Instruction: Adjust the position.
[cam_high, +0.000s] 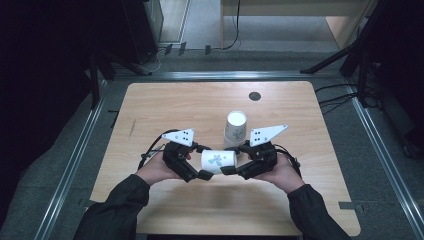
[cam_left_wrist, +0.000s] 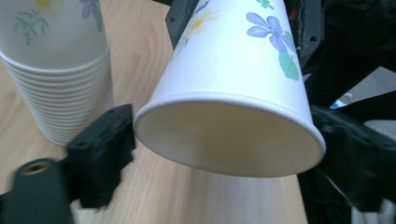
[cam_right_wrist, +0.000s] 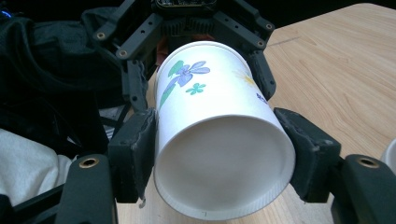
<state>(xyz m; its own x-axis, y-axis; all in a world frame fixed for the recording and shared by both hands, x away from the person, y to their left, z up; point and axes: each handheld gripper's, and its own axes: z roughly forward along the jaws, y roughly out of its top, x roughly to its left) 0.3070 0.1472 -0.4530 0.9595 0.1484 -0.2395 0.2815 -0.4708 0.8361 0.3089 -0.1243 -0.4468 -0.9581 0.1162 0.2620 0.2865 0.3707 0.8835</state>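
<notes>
1. The right gripper (cam_right_wrist: 224, 154) has its two black jaws pressed against the base end of a white paper cup with a flower print (cam_right_wrist: 219, 140), one jaw on each side, so it is holding the cup.
2. The left gripper (cam_left_wrist: 224, 154) has its jaws at either side of the same cup's open rim (the left-hand jaw touches the rim; whether the other presses on it I cannot tell), so the cup lies on its side between the two grippers, lifted off the table.
3. Just beyond the fingers stands a stack of white flower-print paper cups (cam_high: 235, 127), upside down on the light wooden table (cam_high: 165, 107).
4. Judged from this, one cup is already free of the stack and mid-air in both grippers; setting it down somewhere is left, and perhaps more cups to pull.
5. Count: one loose cup, one stack (over a dozen rims show in the left gripper view), two grippers, one table.
</notes>
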